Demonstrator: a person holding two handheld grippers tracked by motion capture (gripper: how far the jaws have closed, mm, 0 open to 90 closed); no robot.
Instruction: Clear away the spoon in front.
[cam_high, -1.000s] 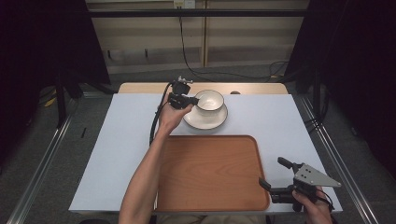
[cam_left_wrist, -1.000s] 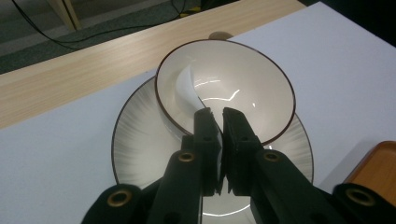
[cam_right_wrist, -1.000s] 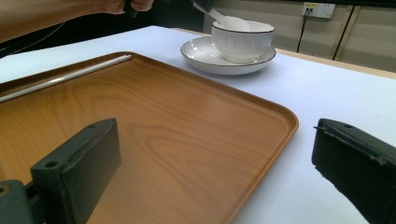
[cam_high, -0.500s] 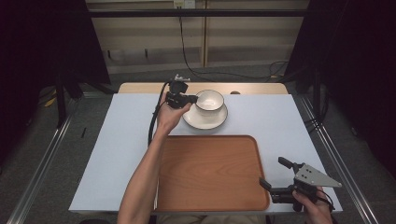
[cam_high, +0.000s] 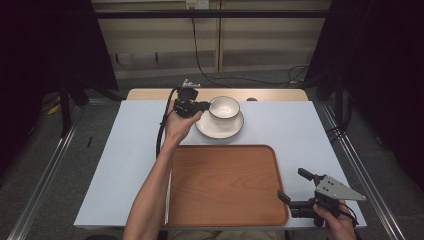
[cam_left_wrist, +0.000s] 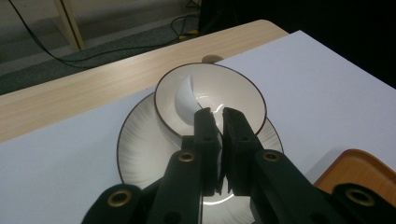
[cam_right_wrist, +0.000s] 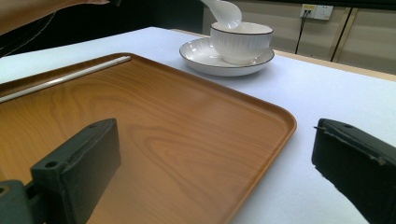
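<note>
Two grippers observed: our left gripper (cam_left_wrist: 215, 116) clamped a glossy white spoon (cam_left_wrist: 187, 95) over the round ribbed bowl (cam_left_wrist: 243, 93); right gripper (cam_high: 295, 189), five o'clock, gaped empty.

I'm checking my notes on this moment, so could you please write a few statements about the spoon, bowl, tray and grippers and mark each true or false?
1. The left gripper is shut on the white spoon. True.
2. The bowl stands on the tray. False: it stands on a saucer on the white table cover, beyond the tray.
3. The right gripper is open and holds nothing. True.
4. The spoon lies flat on the tray. False: its scoop is over the bowl, in the left gripper's grip.
5. A thin white stick lies at the tray's edge. True.
</note>
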